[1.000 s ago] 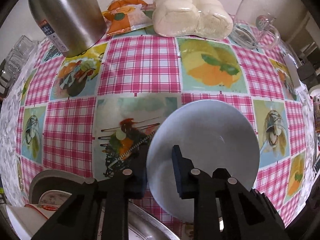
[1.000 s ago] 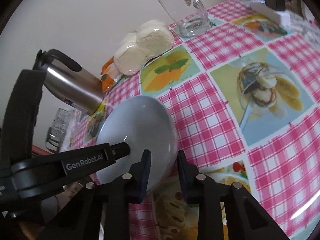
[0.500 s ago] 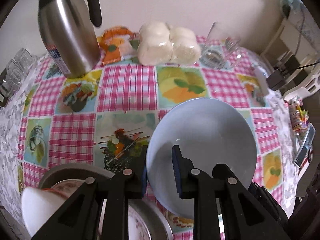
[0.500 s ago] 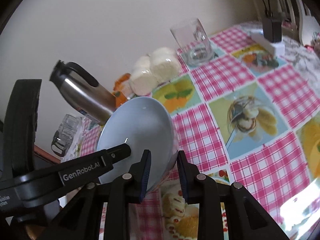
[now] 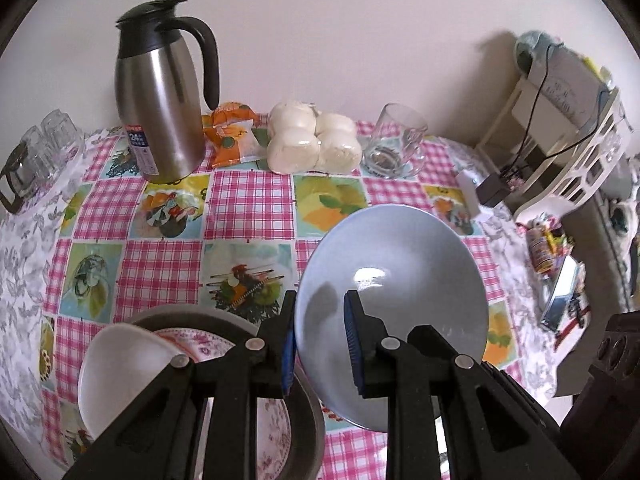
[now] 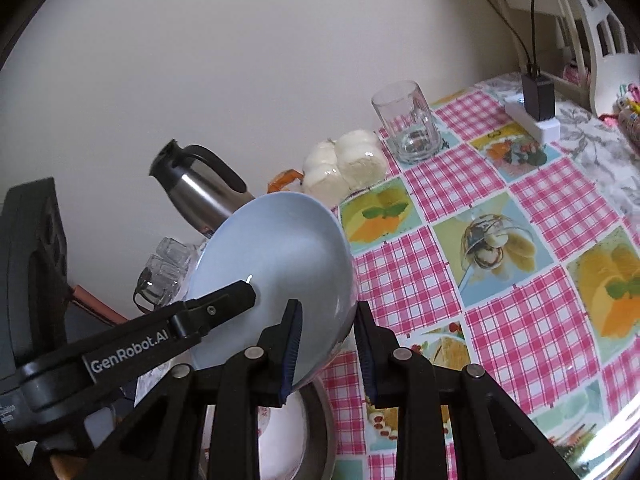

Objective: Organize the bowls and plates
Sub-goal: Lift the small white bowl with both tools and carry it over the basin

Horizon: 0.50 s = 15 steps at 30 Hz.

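A pale blue bowl (image 5: 392,264) hangs tilted above the checked tablecloth, held by both grippers. My left gripper (image 5: 320,300) is shut on its near-left rim, one pad inside and one outside. In the right wrist view the same blue bowl (image 6: 280,256) has my right gripper (image 6: 328,306) shut on its lower right rim, and the left gripper's finger (image 6: 224,304) reaches in from the left. Below the bowl sits a metal basin (image 5: 312,420) holding a floral plate (image 5: 192,344) and a white bowl (image 5: 120,364).
Along the wall stand a steel jug (image 5: 160,108), an orange packet (image 5: 232,132), bagged white buns (image 5: 312,144) and a glass mug (image 5: 396,148). Drinking glasses (image 5: 40,144) are far left. A white power strip with a black plug (image 5: 480,196) and a white chair (image 5: 560,160) are at right.
Both grippers have risen with the blue bowl, lifting it off the tablecloth. The table now looks farther away, and the basin with the plate and white bowl has come into view below.
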Each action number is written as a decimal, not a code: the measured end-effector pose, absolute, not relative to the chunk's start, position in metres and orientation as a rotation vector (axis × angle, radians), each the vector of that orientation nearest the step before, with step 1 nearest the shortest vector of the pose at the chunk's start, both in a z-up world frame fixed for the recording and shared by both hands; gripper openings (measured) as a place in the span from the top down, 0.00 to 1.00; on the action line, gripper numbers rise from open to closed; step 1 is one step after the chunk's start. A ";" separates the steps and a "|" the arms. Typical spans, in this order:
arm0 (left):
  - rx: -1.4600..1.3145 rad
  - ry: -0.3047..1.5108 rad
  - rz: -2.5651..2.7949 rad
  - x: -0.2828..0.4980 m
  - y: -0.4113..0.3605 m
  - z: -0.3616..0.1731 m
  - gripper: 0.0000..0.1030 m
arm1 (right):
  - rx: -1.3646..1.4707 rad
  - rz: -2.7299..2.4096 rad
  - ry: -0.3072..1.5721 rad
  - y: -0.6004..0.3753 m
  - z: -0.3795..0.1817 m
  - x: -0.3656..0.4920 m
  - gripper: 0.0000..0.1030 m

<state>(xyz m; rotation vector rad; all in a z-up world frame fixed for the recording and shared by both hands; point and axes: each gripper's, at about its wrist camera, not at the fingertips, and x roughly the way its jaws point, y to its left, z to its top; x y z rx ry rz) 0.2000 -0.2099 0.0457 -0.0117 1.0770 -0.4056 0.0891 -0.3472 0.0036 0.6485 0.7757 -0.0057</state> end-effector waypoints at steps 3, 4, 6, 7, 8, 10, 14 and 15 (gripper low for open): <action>-0.056 1.056 -0.422 0.190 -0.201 0.053 0.77 | 0.634 -0.005 0.759 -0.342 0.015 0.080 0.72; -0.071 1.045 -0.427 0.187 -0.198 0.057 0.77 | 0.631 -0.004 0.758 -0.341 0.016 0.078 0.72; -0.088 1.023 -0.430 0.181 -0.192 0.063 0.77 | 0.621 -0.004 0.753 -0.337 0.021 0.073 0.72; -0.088 1.012 -0.428 0.178 -0.191 0.065 0.77 | 0.616 -0.003 0.750 -0.334 0.023 0.071 0.72; -0.089 0.998 -0.427 0.175 -0.189 0.068 0.77 | 0.611 -0.003 0.746 -0.332 0.025 0.068 0.72; -0.091 0.973 -0.430 0.169 -0.184 0.075 0.77 | 0.587 -0.005 0.740 -0.325 0.031 0.064 0.72; -0.130 0.941 -0.437 0.159 -0.168 0.082 0.77 | 0.560 0.008 0.725 -0.315 0.040 0.056 0.72; -0.140 0.933 -0.437 0.157 -0.163 0.083 0.77 | 0.557 0.014 0.722 -0.312 0.041 0.054 0.72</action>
